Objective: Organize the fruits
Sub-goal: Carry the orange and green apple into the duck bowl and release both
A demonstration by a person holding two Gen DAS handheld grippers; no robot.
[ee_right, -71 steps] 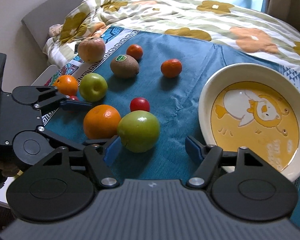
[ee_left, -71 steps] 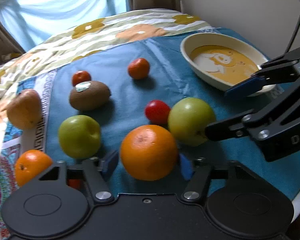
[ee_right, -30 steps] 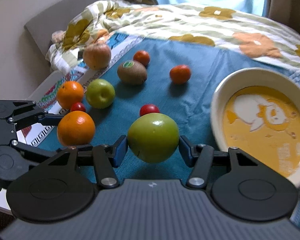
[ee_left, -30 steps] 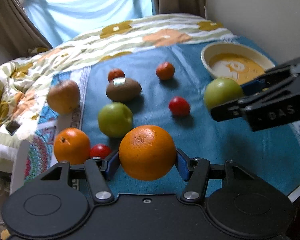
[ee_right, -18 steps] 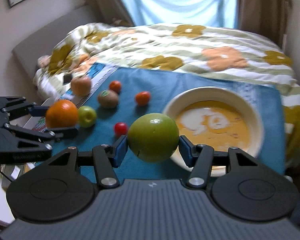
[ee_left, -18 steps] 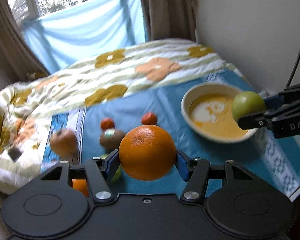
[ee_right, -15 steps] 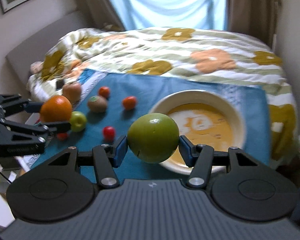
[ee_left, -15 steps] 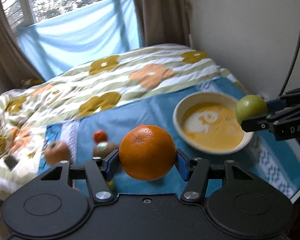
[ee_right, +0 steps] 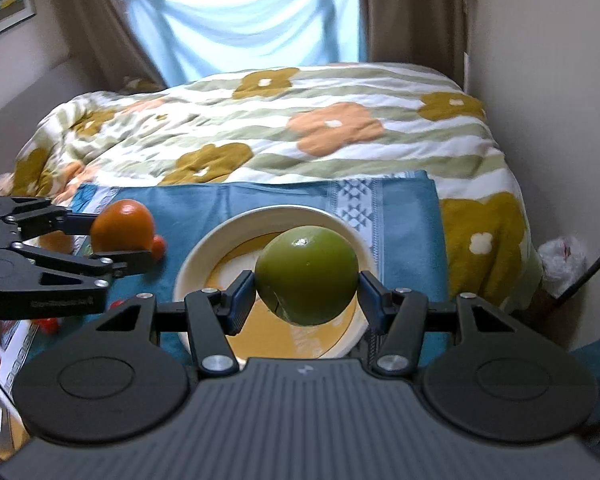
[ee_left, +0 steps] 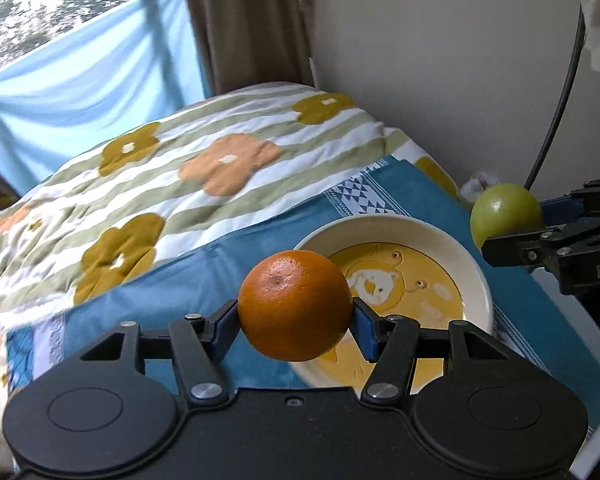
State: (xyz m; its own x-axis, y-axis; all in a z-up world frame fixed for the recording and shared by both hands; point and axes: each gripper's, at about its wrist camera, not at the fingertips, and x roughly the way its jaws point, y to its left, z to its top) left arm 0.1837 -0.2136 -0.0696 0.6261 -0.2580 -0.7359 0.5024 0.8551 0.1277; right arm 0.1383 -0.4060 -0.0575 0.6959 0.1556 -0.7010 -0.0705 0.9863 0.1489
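Transport step: left gripper (ee_left: 296, 326) jaws clamp the orange (ee_left: 295, 305) above the bowl's (ee_left: 474, 268) near-left rim; right gripper (ee_right: 307, 300) jaws clamp the green apple (ee_right: 307, 276) over the bowl. Next, probably lower both, then release.

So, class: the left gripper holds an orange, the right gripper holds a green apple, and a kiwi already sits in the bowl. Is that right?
Not quite. The bowl holds no fruit yet; the left wrist view shows only its printed picture inside. The rest stands: the left gripper holds an orange, and the right gripper holds a green apple.
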